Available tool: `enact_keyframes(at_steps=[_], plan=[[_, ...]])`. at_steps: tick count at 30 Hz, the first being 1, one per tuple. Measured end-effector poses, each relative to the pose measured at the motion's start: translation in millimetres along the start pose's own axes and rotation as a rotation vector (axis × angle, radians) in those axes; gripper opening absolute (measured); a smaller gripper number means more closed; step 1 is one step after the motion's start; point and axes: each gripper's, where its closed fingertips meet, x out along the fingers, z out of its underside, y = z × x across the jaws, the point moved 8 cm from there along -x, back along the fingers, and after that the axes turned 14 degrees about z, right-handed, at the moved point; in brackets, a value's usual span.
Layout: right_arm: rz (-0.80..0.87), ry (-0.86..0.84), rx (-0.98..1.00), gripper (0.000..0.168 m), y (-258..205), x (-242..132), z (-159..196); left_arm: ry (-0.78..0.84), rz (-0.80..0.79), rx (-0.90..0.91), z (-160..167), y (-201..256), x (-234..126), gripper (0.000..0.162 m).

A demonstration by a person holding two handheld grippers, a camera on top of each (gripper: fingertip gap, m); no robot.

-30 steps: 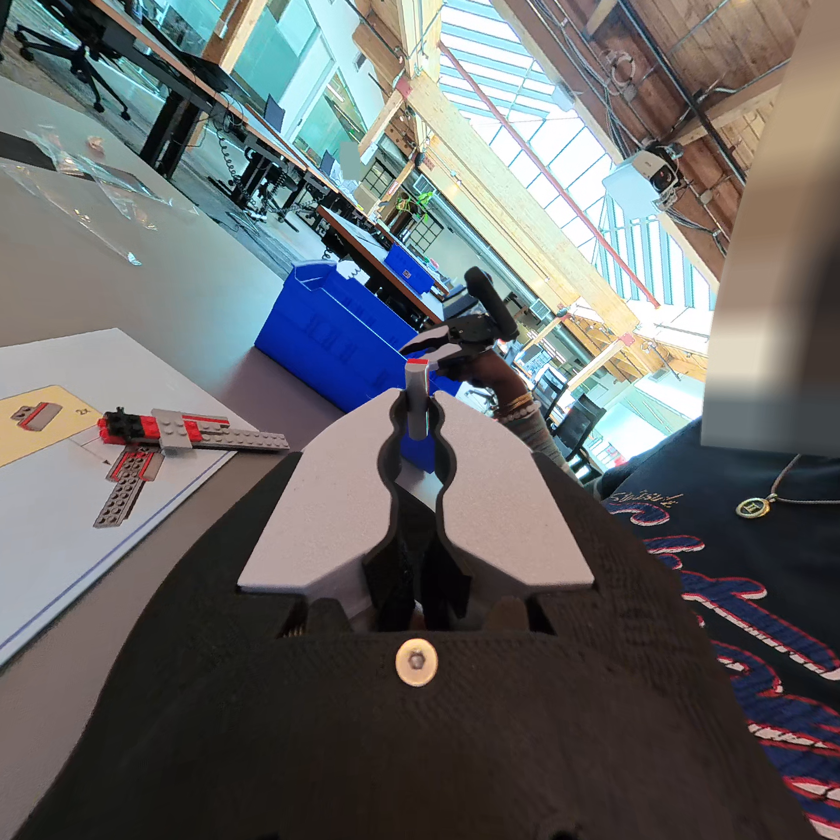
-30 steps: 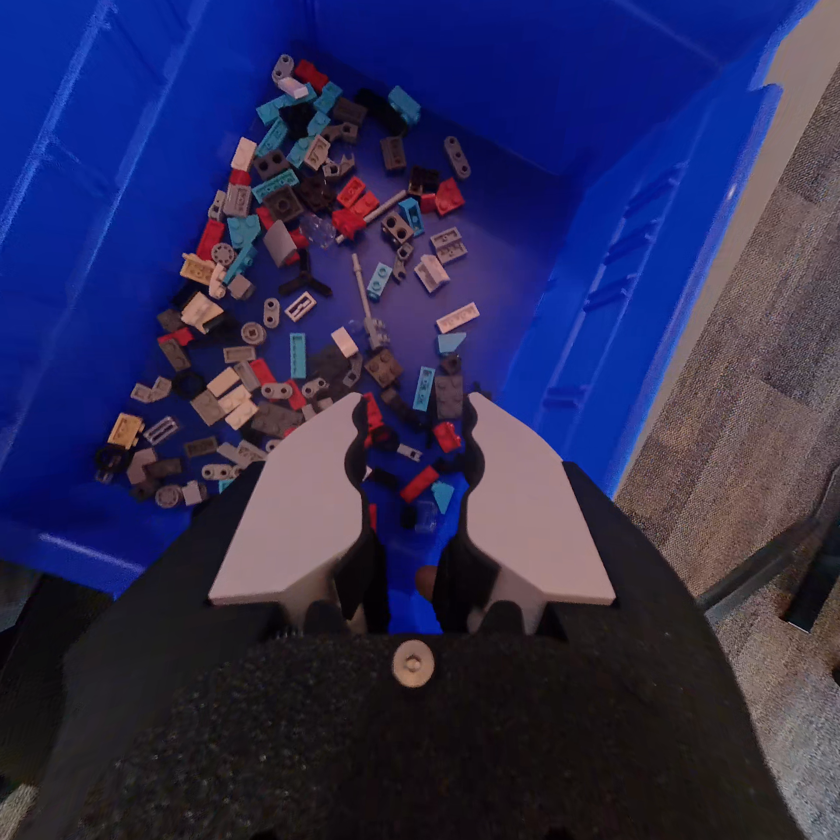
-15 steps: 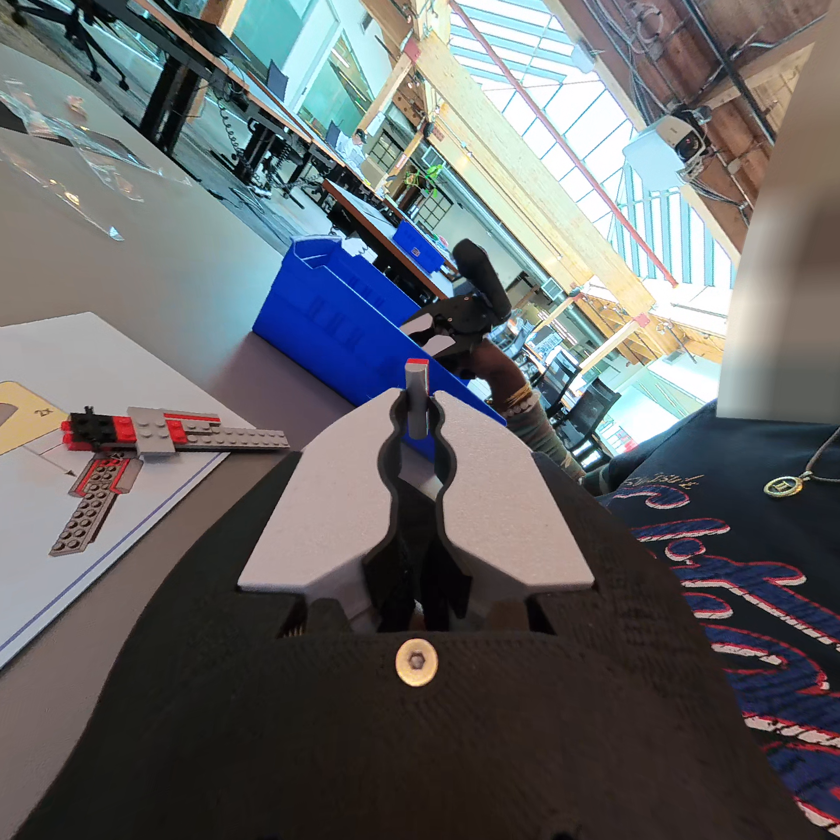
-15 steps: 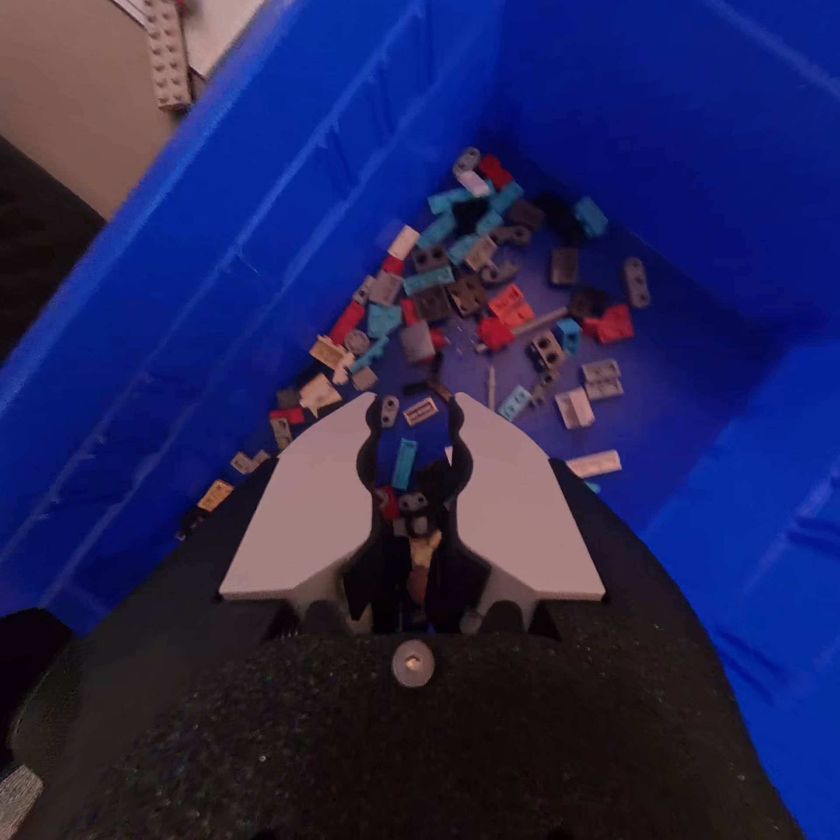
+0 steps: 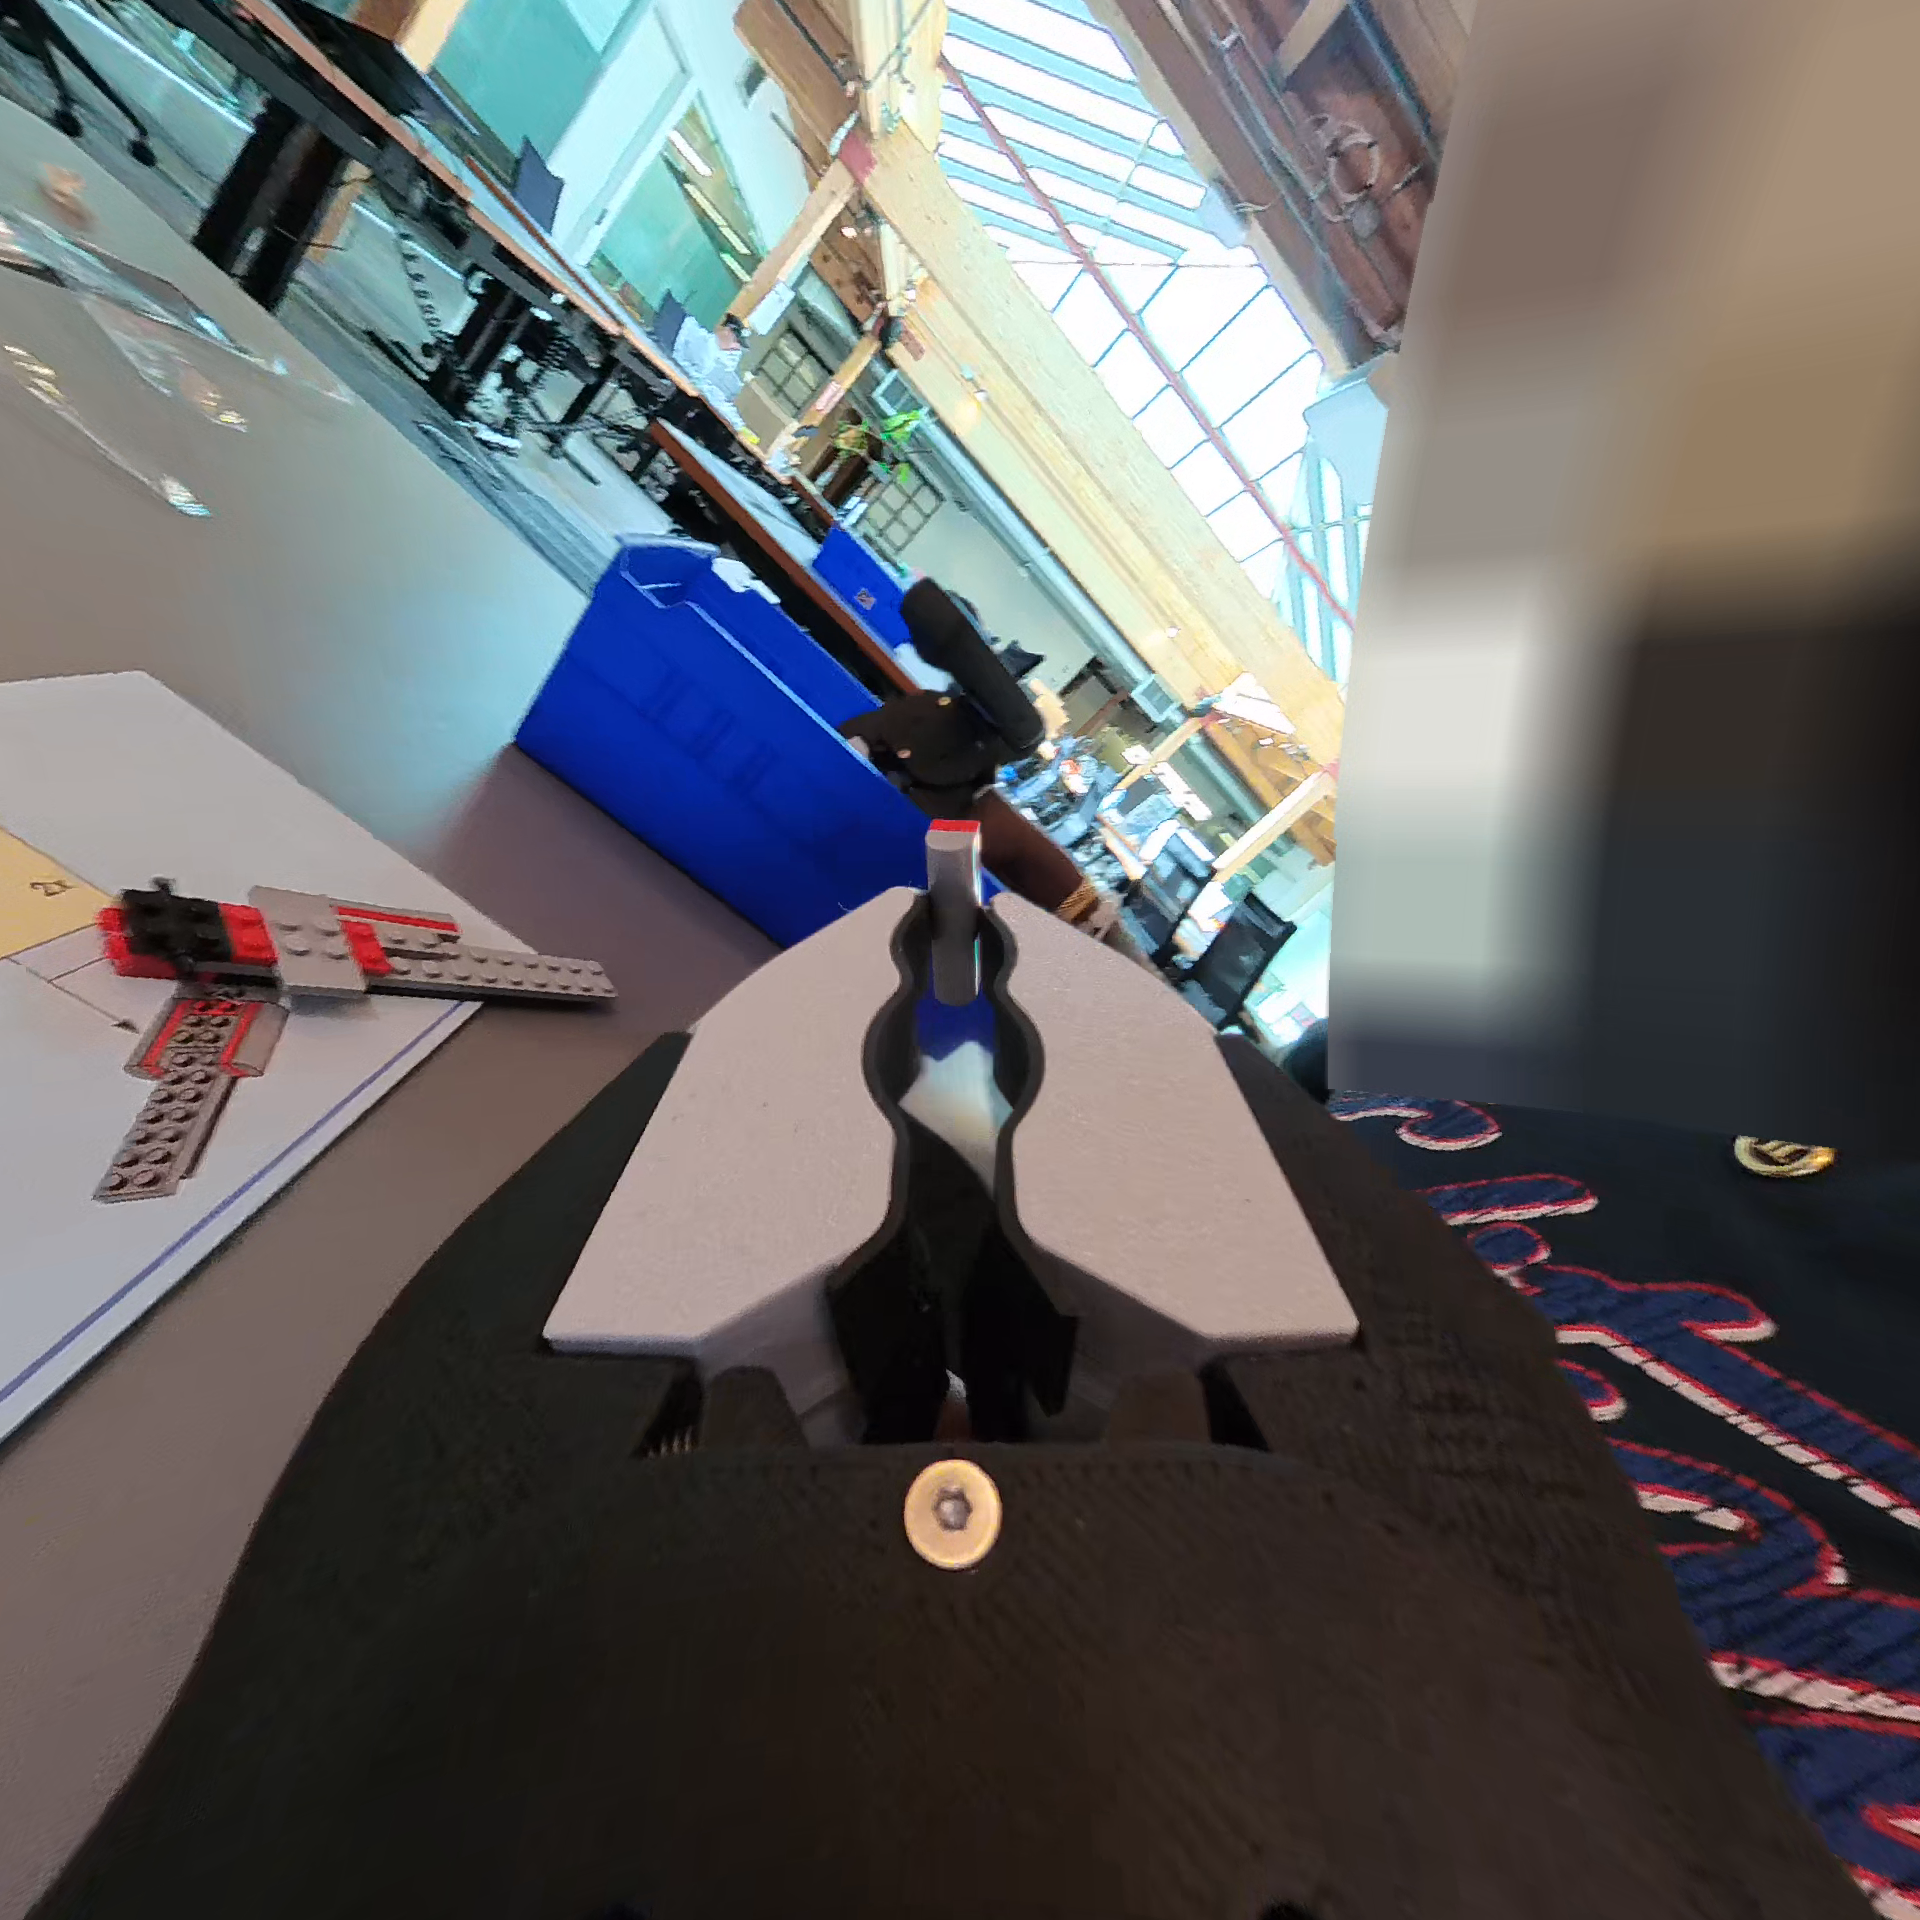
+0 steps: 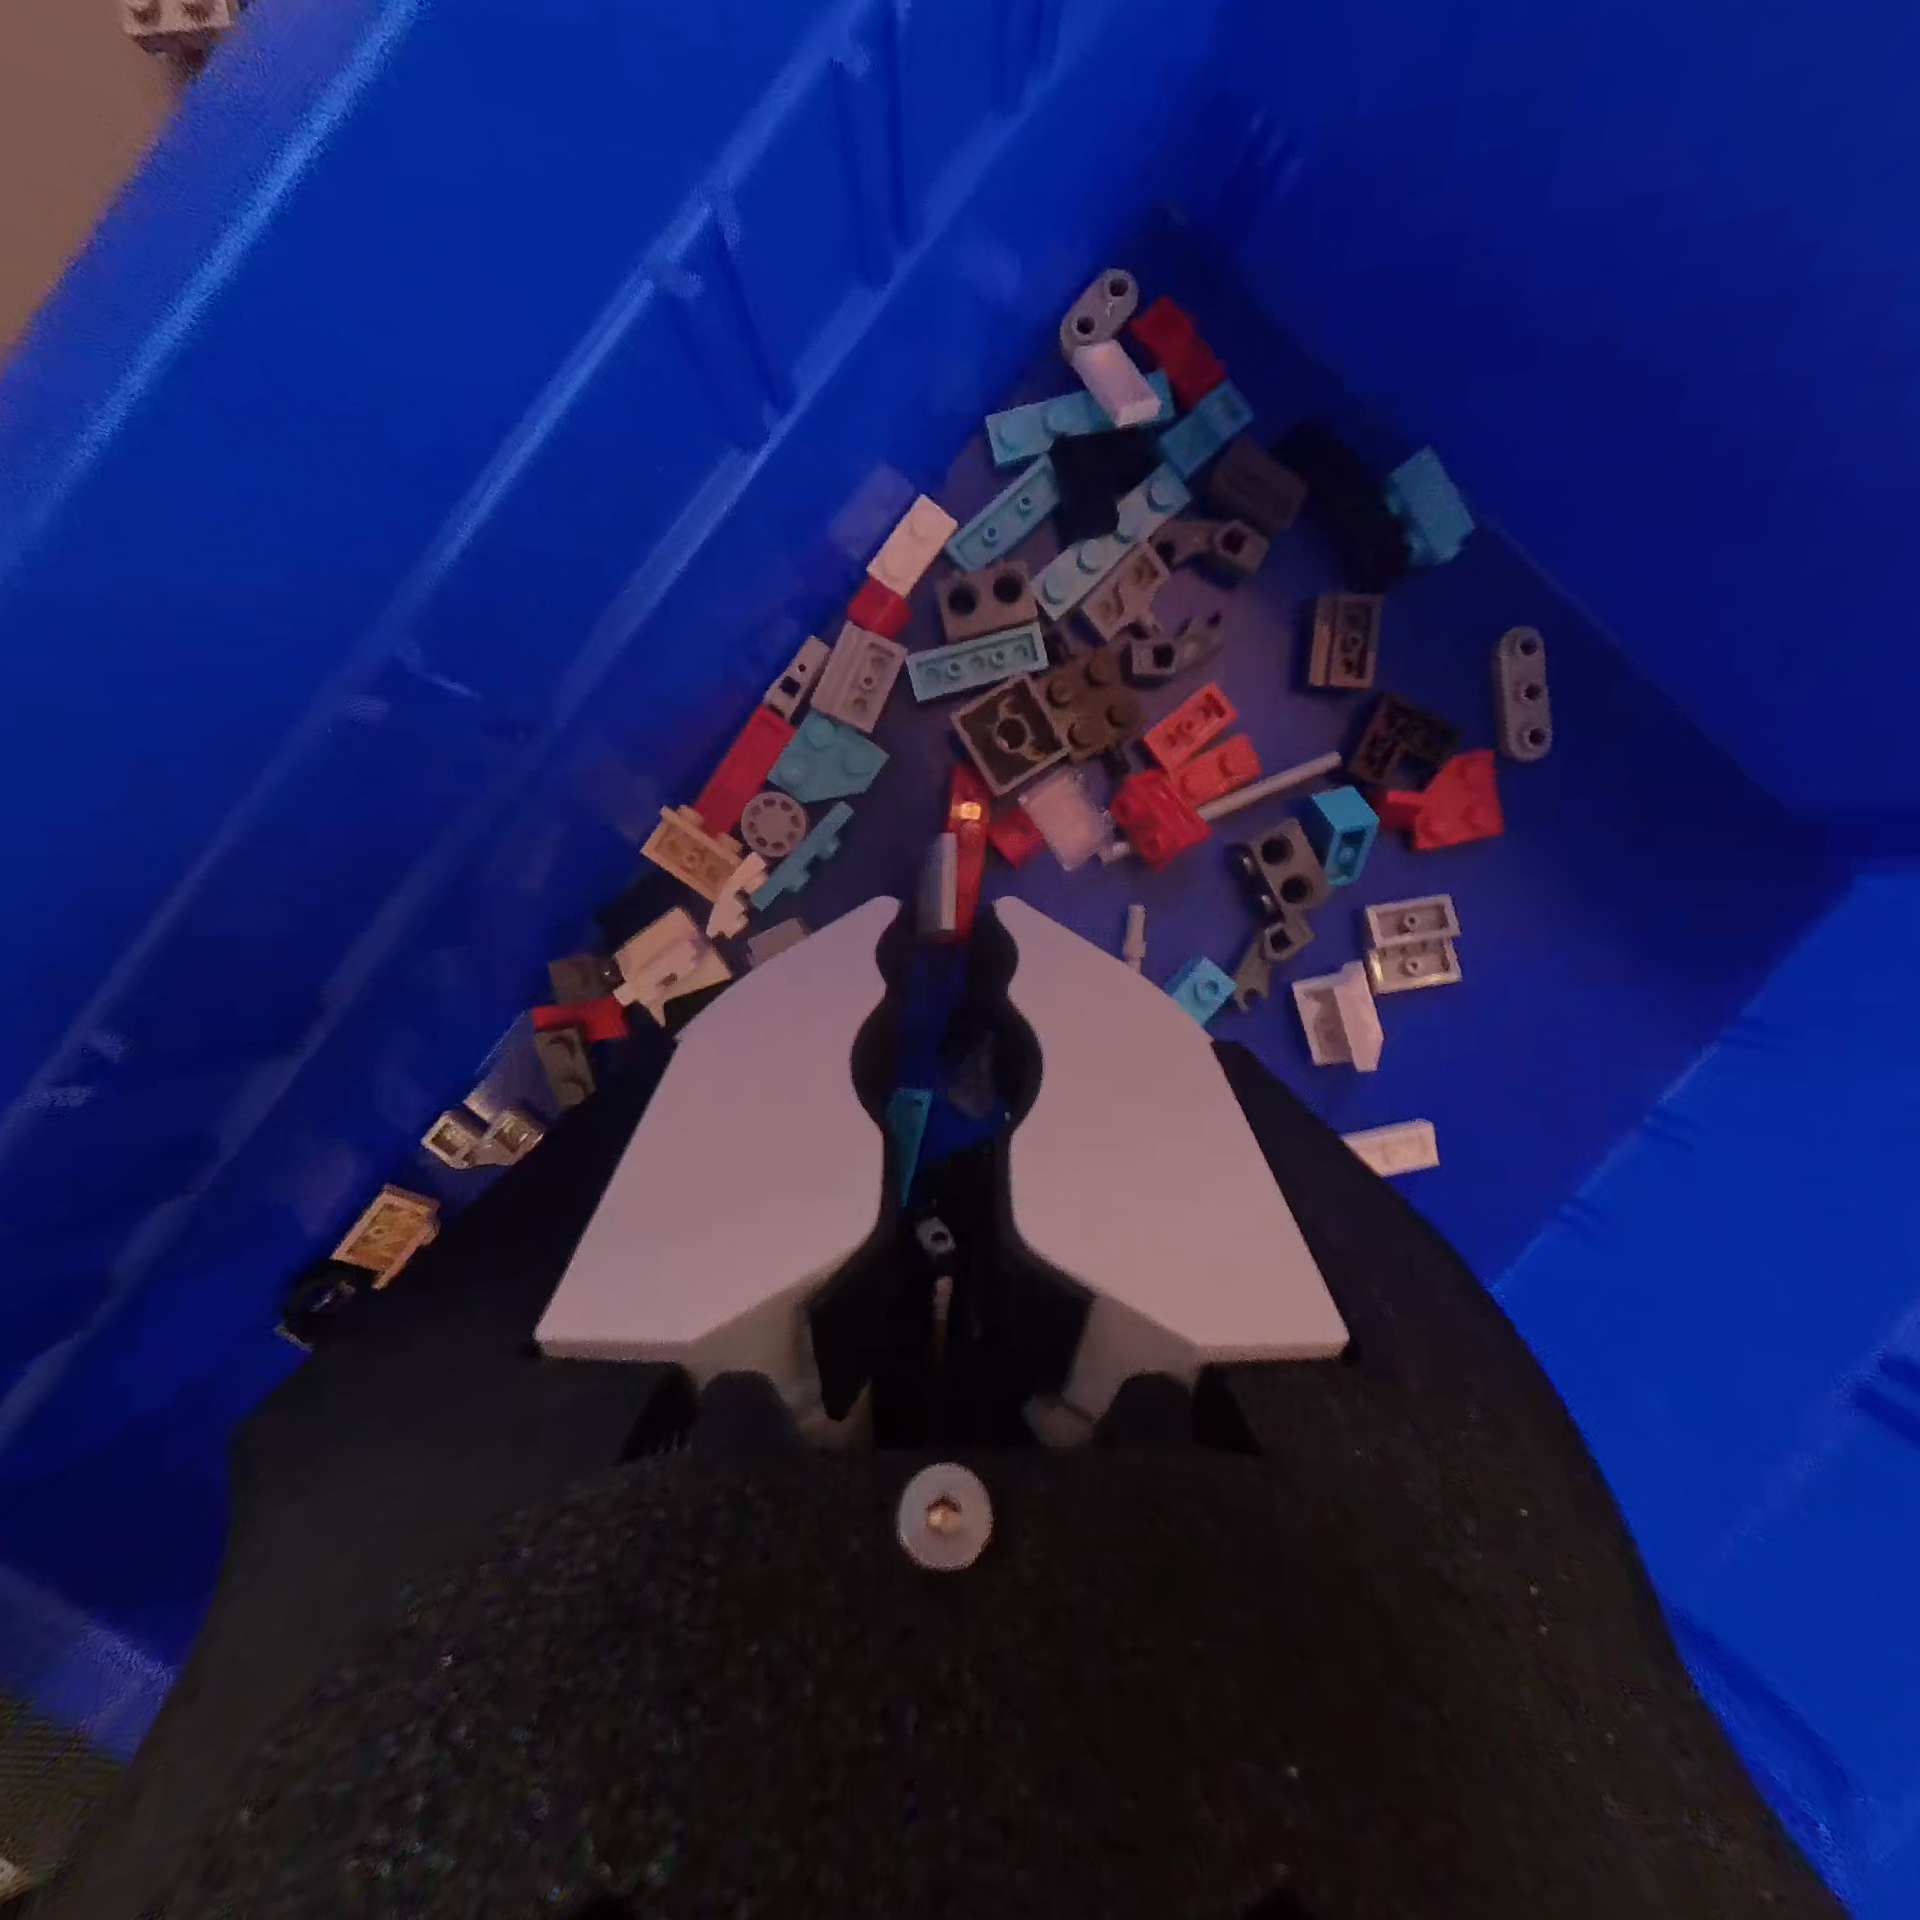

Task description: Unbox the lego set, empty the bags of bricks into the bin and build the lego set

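Blue bin (image 6: 520,623): right gripper (image 6: 948,914) pinches 1 small brick (image 6: 951,878), long axis pointing forward; left gripper (image 5: 951,914) clamps a grey piece (image 5: 952,914) upright.

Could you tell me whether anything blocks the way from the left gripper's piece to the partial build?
Nothing visible does. The left gripper holds the grey red-tipped piece; only bare tabletop and instruction sheet lie between it and the partial build.

The grey tabletop (image 5: 343,582) carries a blue bin (image 5: 717,748), a white instruction sheet (image 5: 83,1226) at its near edge with a partly built brick assembly (image 5: 312,951) on it, and clear plastic bags (image 5: 125,343) farther back.
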Motion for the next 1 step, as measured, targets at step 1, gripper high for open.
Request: enact_keyframes(at_steps=[1], plan=[[0.017, -0.003, 0.017, 0.007, 0.8, -3.2, 1.6, 0.013, 0.036, -0.022, -1.1, 1.8, -1.1, 0.008]])
